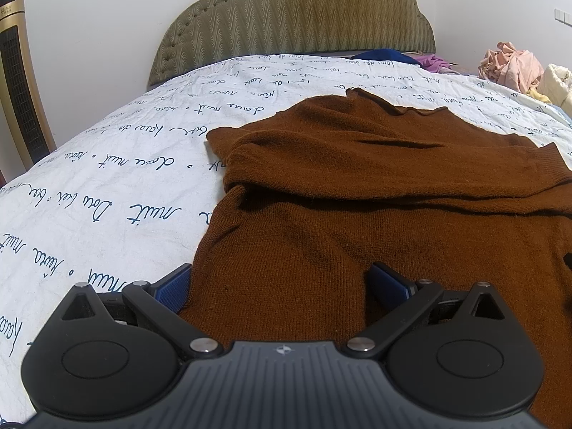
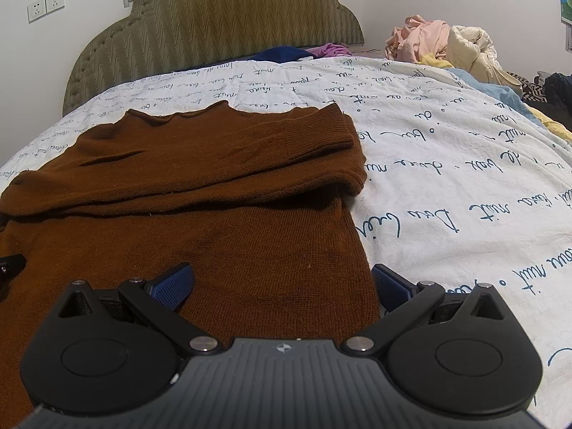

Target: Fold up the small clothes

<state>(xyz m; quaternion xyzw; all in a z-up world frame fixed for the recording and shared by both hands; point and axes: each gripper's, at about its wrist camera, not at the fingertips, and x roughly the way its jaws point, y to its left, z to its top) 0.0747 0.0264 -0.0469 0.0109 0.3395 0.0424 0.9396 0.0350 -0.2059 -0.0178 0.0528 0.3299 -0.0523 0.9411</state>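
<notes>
A brown knit sweater [image 1: 357,186] lies flat on the bed, its sleeves folded across the body. My left gripper [image 1: 282,282] is open at the sweater's near left edge, one blue pad off the cloth and one on it. In the right wrist view the sweater [image 2: 214,186] fills the left and middle. My right gripper [image 2: 282,282] is open astride the sweater's near right edge. The tip of the left gripper [image 2: 10,262] shows at the far left there.
The bed has a white cover [image 1: 107,178] with blue script and a green padded headboard [image 1: 293,14]. A heap of pink and cream clothes [image 2: 439,43] lies at the far right. Blue and purple clothes [image 2: 304,52] lie by the headboard. A gold tower fan [image 1: 18,71] stands left.
</notes>
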